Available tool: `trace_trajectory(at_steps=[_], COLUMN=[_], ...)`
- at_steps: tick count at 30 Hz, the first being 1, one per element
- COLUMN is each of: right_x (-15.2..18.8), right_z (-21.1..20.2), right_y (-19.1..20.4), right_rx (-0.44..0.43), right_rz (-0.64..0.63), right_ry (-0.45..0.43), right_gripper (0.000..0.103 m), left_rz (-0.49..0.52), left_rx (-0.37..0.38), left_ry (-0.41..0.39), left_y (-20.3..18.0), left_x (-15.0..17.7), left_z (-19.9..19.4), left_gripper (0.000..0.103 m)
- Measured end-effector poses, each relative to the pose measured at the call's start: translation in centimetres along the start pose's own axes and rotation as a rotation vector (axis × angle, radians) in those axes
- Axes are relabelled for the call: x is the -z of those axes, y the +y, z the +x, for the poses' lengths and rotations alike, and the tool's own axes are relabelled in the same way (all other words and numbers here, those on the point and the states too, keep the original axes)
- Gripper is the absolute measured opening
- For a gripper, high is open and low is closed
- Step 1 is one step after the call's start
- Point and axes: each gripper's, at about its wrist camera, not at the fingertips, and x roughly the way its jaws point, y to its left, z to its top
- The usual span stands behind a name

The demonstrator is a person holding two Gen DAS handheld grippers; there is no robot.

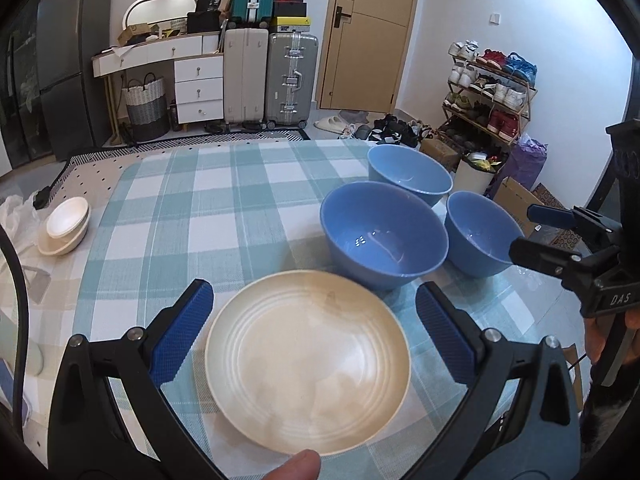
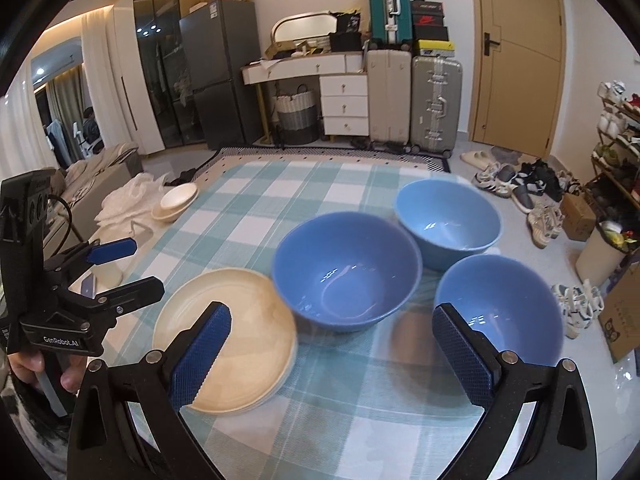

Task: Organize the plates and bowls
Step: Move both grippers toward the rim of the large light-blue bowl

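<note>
Two open fingers (image 1: pixel 200 300) flanking plate (image 1: pixel 308 360)

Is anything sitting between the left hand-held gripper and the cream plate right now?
Nothing visible does. The left hand-held gripper is open above the cream plate, whose top is bare. The nearest blue bowl sits just beyond the plate's far rim, outside the open jaws.

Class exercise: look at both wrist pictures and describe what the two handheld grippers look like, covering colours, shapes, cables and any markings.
The left gripper and right gripper match: black angular frames with silver pivot bolts and two fingers faced with blue textured pads. Seen from the side, the left one reads "GenRobot.AI", the right one "DAS". A black cable runs by the left gripper's body.
</note>
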Motion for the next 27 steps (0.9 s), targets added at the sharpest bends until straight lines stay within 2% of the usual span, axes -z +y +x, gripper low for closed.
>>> trace_trajectory(at_steps=[9, 27], right_x=[-2.0, -6.8], right_z=[-1.4, 0.6], right_y=[-4.1, -11.4], right_rx=[0.045, 0.106], right_rz=[0.039, 0.135], right_ry=[-0.020, -0.003], right_gripper=[0.102, 0.102], left_rz=[0.030, 0.059], left_rx=[0.029, 0.062], left_ry=[0.004, 0.062], left_y=[-2.5, -5.3], left_x=[-3.9, -10.7], left_z=[2.0, 9.5], left_gripper=[0.101, 0.101])
